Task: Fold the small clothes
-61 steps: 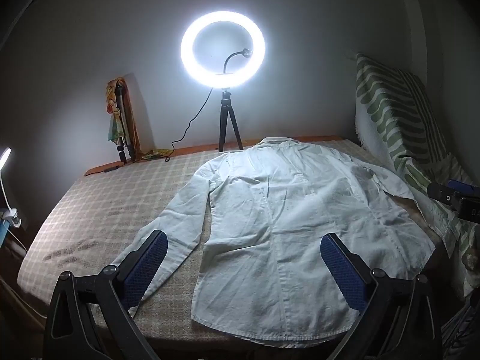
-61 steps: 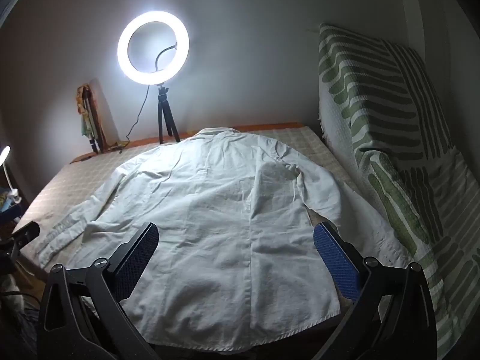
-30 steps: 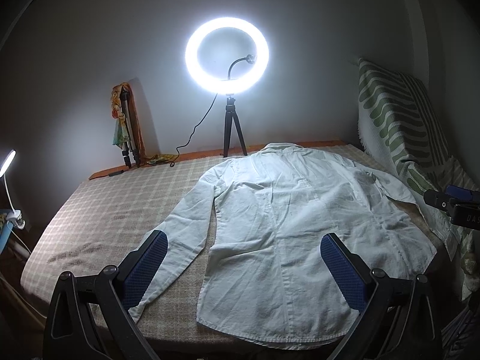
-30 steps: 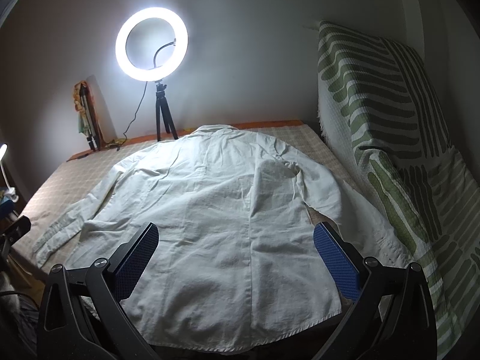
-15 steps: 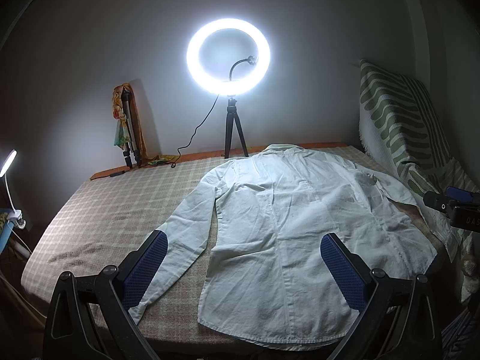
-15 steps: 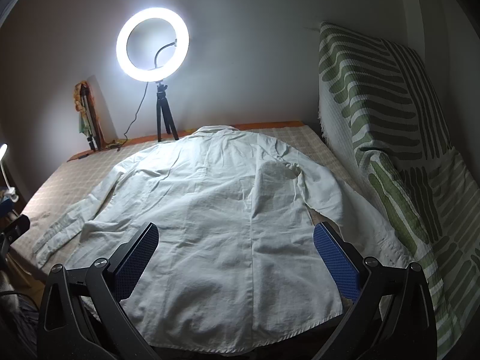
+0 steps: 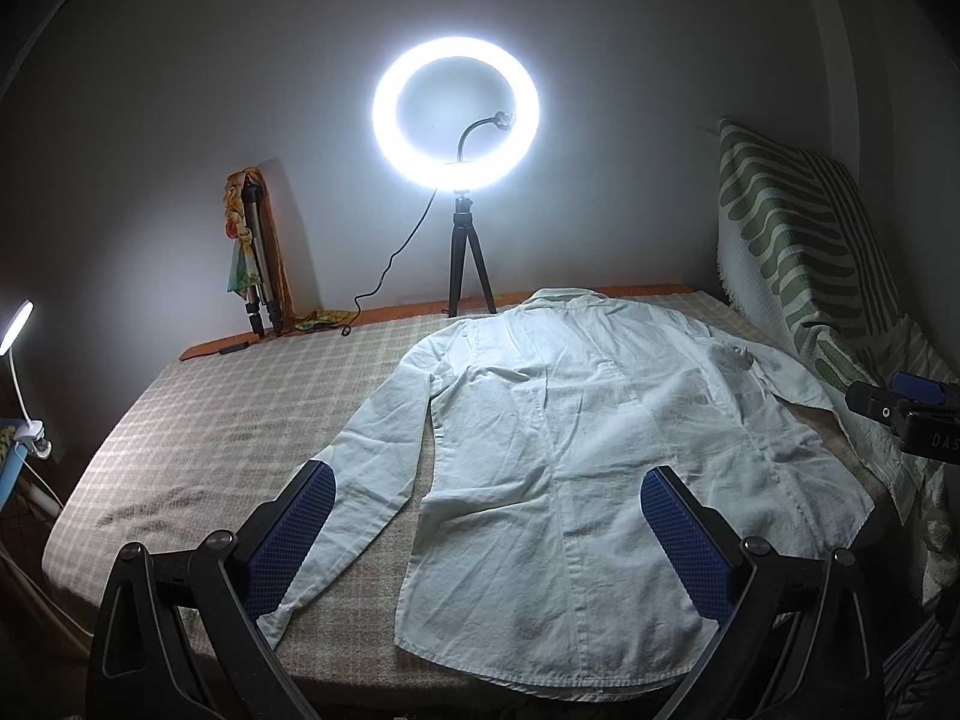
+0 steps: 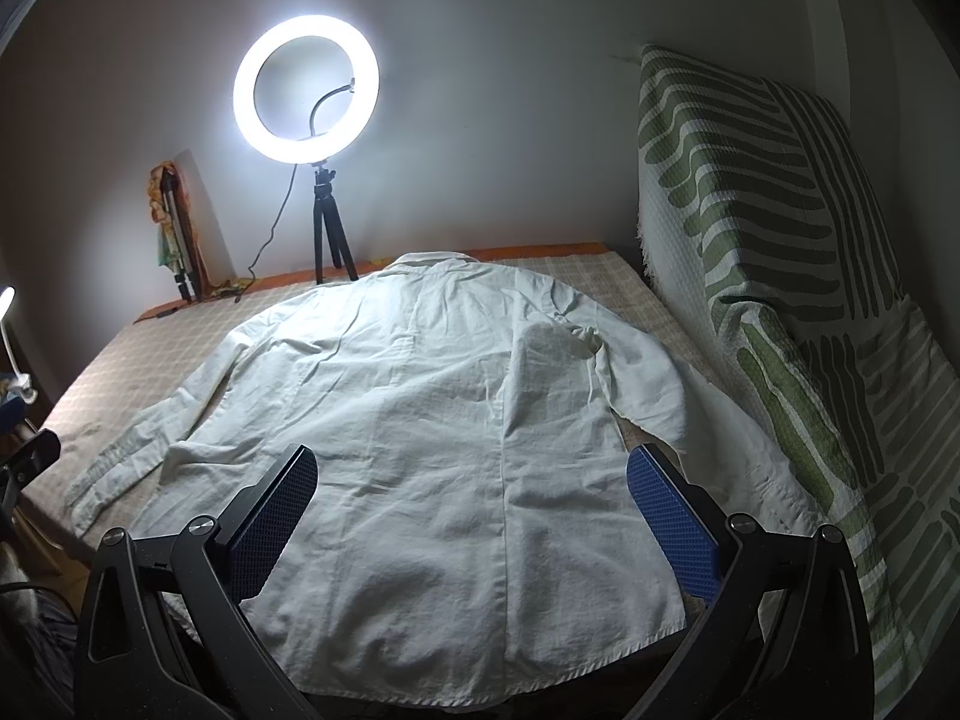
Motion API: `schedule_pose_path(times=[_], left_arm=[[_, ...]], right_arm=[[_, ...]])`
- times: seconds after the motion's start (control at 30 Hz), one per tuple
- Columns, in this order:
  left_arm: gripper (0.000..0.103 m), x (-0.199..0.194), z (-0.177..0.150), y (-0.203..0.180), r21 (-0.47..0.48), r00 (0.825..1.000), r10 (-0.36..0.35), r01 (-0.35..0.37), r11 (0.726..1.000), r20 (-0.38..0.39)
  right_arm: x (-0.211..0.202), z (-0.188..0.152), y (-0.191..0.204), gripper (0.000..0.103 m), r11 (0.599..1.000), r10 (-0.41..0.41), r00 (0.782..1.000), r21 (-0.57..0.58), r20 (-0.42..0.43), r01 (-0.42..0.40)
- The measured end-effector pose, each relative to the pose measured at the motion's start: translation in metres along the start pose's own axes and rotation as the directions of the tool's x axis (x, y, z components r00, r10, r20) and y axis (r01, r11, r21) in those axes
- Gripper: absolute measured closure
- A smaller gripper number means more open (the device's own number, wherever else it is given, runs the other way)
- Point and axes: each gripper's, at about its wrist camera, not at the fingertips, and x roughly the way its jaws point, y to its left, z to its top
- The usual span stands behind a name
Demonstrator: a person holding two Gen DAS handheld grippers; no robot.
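- White shirt lies flat, back up, on the checked bed.
- Left gripper and right gripper hover wide open, empty.
- Folding seems unstarted; next, probably grasp a sleeve.

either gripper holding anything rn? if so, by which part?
Nothing held. Left gripper and right gripper are both open, hovering near the hem of the white shirt, which lies flat on the bed.

Shirt on bed; ring light apparently behind.
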Motion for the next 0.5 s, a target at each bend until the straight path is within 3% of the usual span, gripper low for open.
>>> schedule_pose_path(times=[0.5], left_arm=[[0.000, 0.0003, 0.0005, -0.0007, 0.001, 1.000, 0.002, -0.002, 1.000, -0.002]], right_arm=[[0.0001, 0.0015, 0.0017, 0.001, 1.000, -0.016, 1.000, -0.011, 0.008, 0.016]])
